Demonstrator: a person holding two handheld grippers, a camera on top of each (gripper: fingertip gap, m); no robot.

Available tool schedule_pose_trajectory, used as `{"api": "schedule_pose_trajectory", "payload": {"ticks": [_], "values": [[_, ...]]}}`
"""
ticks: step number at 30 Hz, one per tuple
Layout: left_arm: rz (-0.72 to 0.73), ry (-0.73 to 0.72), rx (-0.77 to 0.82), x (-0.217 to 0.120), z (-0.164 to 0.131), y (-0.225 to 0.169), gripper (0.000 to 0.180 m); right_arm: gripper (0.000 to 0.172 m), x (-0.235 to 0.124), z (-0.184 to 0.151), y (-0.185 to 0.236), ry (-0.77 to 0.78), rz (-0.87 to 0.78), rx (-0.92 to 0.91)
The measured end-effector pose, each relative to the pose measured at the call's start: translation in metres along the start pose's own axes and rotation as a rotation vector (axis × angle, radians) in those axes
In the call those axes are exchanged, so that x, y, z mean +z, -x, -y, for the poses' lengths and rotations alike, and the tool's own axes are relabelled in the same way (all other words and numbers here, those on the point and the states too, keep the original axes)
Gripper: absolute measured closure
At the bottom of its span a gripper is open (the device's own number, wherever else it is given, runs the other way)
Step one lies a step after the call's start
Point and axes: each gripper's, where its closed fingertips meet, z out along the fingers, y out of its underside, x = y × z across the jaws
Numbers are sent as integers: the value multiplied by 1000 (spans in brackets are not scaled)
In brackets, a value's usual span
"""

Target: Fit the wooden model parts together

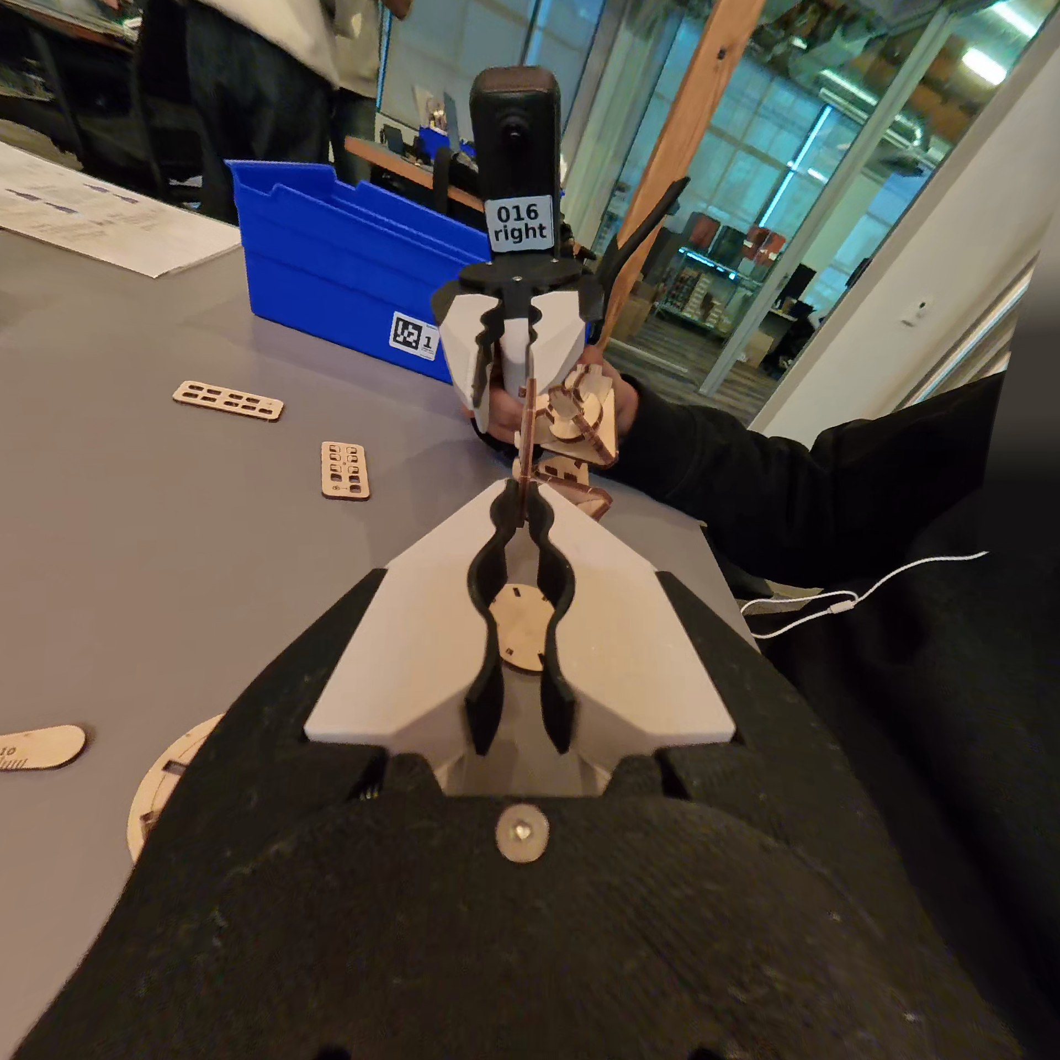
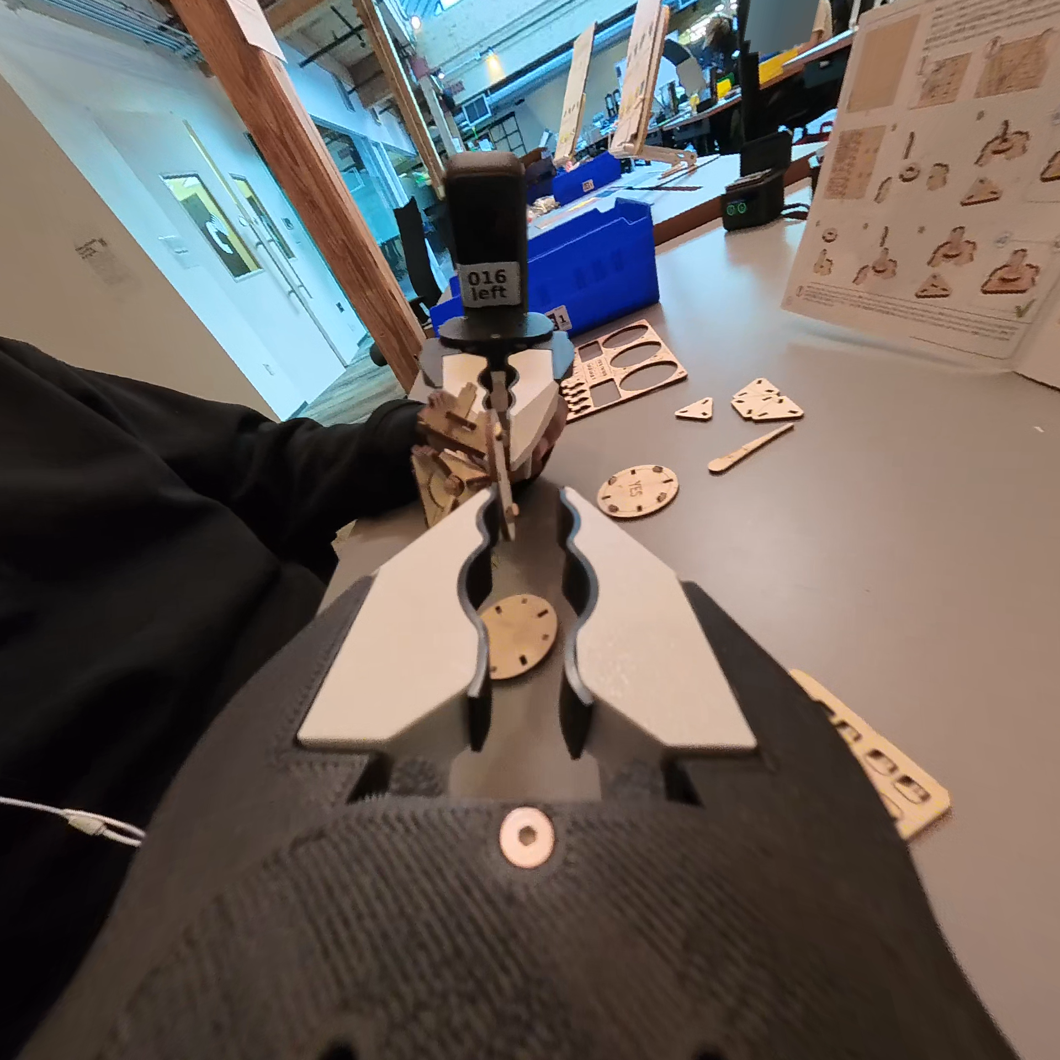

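My left gripper (image 1: 523, 496) is shut on the thin edge of a flat wooden plate (image 1: 526, 436), which is part of a light wooden assembly (image 1: 579, 419) with slotted curved and triangular pieces, held above the grey table (image 1: 172, 545). The right wrist view shows the same grasp from the other side, with the left gripper (image 2: 497, 401) clamped on the plate (image 2: 500, 459). My right gripper (image 2: 527, 505) faces it and is open. The plate's free end stands between its fingertips (image 2: 484, 505), close to the left one, and the right pad is clearly apart from it. The right gripper also shows in the left wrist view (image 1: 507, 355).
A blue bin (image 1: 332, 258) stands at the table's far side. Loose wooden parts lie around: slotted strips (image 1: 228, 400), discs (image 2: 638, 492) (image 2: 519, 636), triangles (image 2: 767, 400), a stick (image 2: 750, 447) and a cut-out sheet (image 2: 622, 361). An instruction sheet (image 2: 940, 172) stands at the right. A person's black sleeve (image 1: 803, 476) lies along the table edge. Some 5 cm of space lies between my two pairs of fingers.
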Motion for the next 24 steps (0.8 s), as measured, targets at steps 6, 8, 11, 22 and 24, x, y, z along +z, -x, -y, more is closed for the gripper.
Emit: {"api": "schedule_pose_trajectory", "payload": {"ticks": [6, 8, 11, 22, 24], "values": [[-50, -39, -27, -1, 5, -5, 180, 156, 1, 1, 4, -10, 30, 8], [-65, -55, -32, -2, 6, -7, 180, 157, 1, 3, 7, -25, 53, 16], [-75, -87, -55, -2, 10, -7, 180, 157, 1, 2, 7, -23, 61, 23], [-84, -172, -100, -7, 21, -4, 180, 160, 4, 6, 12, -85, 94, -4], [-70, -155, -94, -6, 18, -2, 180, 160, 3, 8, 13, -98, 94, -22]]}}
